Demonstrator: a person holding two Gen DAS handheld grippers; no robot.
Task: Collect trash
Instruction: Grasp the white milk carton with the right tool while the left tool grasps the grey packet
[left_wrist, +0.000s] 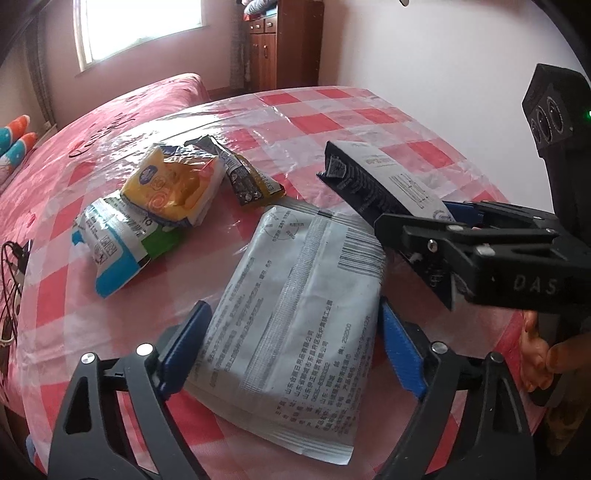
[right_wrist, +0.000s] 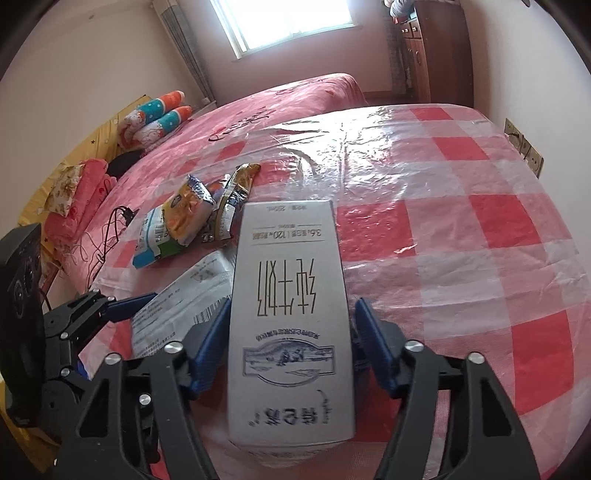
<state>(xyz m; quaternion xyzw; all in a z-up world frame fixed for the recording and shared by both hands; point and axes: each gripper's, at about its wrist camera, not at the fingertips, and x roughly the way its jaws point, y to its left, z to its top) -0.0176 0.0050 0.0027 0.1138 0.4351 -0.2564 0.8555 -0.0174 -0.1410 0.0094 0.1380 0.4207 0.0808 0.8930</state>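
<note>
A: In the left wrist view, where do the left tongs (left_wrist: 291, 343) stand?

B: They straddle a flat grey-white packet (left_wrist: 295, 314) that lies on the counter (left_wrist: 369, 122), which has a red-and-white check cloth under clear plastic. The right blue pad (left_wrist: 400, 354) sits against the packet's right edge; the left one seems to touch the other edge, though whether they truly press cannot be told.

A: What else is there?

B: Farther left lies a small heap of wrappers: a yellow packet (left_wrist: 173, 184) resting on a blue, white and green one (left_wrist: 122, 240), with a dark wrapper (left_wrist: 240, 173) just beyond. On the right, the right tongs (left_wrist: 424, 221) hold a milk carton (left_wrist: 376, 177) lifted clear of the cloth, and a hand (left_wrist: 539, 354) shows below them.

A: And the right wrist view?

B: The carton (right_wrist: 290, 317) fills the near middle, lying lengthwise between the right tongs (right_wrist: 290, 339). Both blue pads are clenched on its long sides. The left tongs (right_wrist: 122, 306) come in from the near left over the grey-white packet (right_wrist: 181, 306). The wrapper heap (right_wrist: 184, 221) lies farther off, left of the carton's far end. A bed (right_wrist: 277, 103) with a pink cover stands beyond the counter (right_wrist: 480, 221).
</note>
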